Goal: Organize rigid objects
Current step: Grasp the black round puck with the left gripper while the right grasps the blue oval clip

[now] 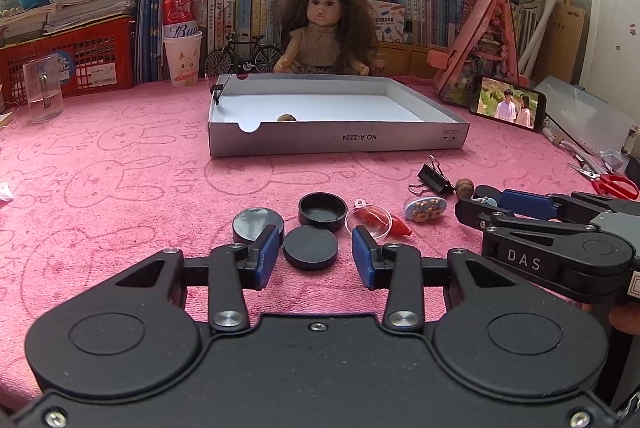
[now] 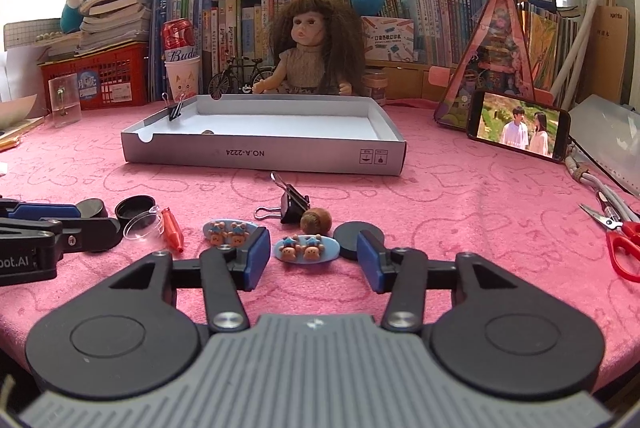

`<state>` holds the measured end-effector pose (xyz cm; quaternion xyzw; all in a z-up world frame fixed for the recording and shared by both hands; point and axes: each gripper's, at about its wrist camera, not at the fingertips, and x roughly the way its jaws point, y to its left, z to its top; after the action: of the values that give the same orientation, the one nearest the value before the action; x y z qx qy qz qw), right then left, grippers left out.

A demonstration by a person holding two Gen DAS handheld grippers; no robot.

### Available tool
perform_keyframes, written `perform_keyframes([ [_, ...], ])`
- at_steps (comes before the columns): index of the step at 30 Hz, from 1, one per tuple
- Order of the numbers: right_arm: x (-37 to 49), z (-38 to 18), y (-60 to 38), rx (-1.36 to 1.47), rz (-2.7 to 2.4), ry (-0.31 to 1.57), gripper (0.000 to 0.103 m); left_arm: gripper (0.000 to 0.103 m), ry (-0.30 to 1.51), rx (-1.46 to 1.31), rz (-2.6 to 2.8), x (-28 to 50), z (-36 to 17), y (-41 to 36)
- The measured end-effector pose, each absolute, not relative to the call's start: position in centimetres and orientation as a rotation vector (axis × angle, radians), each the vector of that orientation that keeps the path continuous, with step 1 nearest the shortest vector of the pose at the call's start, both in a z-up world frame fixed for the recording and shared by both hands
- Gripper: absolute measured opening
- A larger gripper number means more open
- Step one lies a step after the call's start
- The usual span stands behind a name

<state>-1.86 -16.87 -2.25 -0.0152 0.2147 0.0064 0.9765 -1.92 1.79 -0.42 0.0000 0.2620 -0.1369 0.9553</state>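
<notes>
Between the right gripper's (image 2: 313, 258) parted jaws lies the bear clip (image 2: 306, 248), untouched.

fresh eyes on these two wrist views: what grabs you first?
The doll with frizzy brown hair, sitting dead centre against the bookshelf, right behind the shallow grey box on the pink cloth. Then the scatter of small items in front of the box: black round lids, a binder clip and blue oval bear clips, with each open hand-held gripper, left and right, hovering just short of them. At right, a propped phone playing video pulls the eye.
</notes>
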Motion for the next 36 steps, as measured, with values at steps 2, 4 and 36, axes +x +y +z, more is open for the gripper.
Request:
perform_keyframes([
  [2, -1.75, -2.33, -16.58, -0.046, 0.013, 0.430, 0.064, 0.038, 0.537, -0.002, -0.278, -1.76, -0.60, 1.64],
  [4, -1.62, -2.35, -16.43, -0.053, 0.011, 0.427, 0.064, 0.038, 0.546, -0.004, -0.275, -1.59, -0.90, 1.54],
  [36, -1.24, -2.20, -16.21, -0.018, 0.055, 0.443, 0.042, 0.029, 0.498, -0.030, -0.231, -1.90, -0.28, 1.67],
])
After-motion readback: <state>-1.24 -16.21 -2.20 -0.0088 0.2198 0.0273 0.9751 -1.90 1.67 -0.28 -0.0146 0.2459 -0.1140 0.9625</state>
